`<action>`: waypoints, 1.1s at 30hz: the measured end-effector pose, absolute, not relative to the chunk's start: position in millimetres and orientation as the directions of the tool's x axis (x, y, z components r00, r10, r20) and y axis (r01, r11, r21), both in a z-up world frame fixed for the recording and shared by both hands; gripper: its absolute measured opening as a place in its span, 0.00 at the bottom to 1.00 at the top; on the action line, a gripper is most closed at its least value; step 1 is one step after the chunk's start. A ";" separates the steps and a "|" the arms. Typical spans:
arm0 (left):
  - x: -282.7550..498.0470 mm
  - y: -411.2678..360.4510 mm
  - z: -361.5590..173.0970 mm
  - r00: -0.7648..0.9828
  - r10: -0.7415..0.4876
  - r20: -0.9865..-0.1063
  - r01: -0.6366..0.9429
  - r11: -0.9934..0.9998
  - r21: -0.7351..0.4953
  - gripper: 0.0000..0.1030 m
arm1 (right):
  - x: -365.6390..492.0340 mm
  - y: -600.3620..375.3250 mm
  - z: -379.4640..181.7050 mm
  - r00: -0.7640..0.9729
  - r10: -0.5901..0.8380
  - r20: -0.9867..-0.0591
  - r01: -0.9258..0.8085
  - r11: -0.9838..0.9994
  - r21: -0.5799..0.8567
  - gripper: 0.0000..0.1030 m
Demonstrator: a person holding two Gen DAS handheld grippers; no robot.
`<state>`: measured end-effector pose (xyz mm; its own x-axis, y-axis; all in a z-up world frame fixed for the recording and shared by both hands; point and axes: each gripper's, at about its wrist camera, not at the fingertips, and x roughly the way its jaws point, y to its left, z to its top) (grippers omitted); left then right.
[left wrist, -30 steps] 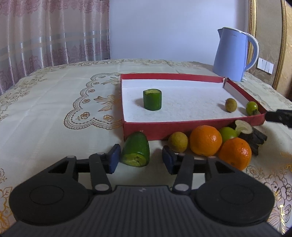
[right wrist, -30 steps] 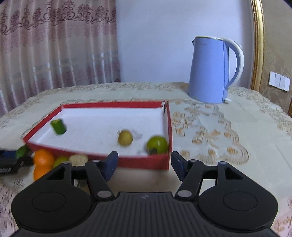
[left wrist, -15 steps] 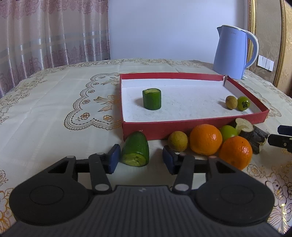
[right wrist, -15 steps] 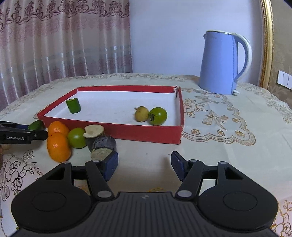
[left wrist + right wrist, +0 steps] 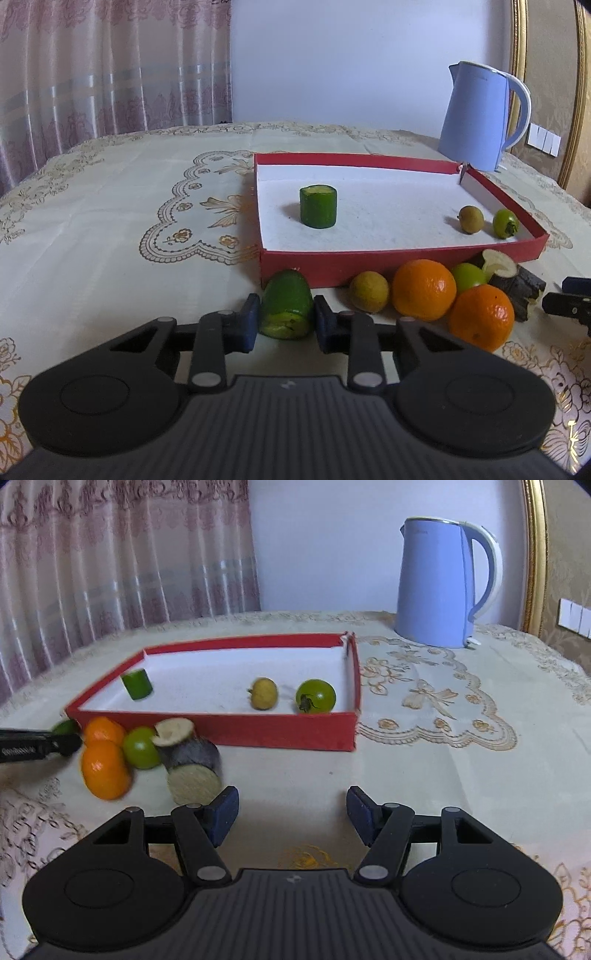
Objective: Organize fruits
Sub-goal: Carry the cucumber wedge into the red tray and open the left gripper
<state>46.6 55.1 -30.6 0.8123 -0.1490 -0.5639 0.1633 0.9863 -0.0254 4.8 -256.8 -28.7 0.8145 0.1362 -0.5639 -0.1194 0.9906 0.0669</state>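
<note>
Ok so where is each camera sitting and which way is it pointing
Left wrist: sits low on the left hand-held gripper, facing the near wall of the red tray; its blue pads flank a cut cucumber piece lying on the table.
Right wrist: sits on the right hand-held gripper, open, facing the tray from its right end, with the cut eggplant pieces at front left.
Shared: tray, blue kettle, two oranges; each view catches the other gripper at its edge.
</note>
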 end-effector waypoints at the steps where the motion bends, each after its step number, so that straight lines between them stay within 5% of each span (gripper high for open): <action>1: 46.3 54.9 -30.7 0.813 -0.148 -0.563 0.165 0.986 -0.022 0.26 | 4.6 -257.2 -28.8 0.814 0.139 -0.564 -0.123 0.990 0.067 0.65; 16: 67.9 32.0 14.1 0.824 -0.223 -0.521 0.233 0.971 -0.048 0.26 | 6.3 -261.0 -30.2 0.804 0.169 -0.570 -0.134 0.986 0.103 0.72; 33: 171.1 -45.7 -0.4 0.778 -0.210 -0.592 0.277 0.960 0.024 0.27 | 7.2 -255.9 -30.3 0.798 0.158 -0.581 -0.144 0.987 0.070 0.76</action>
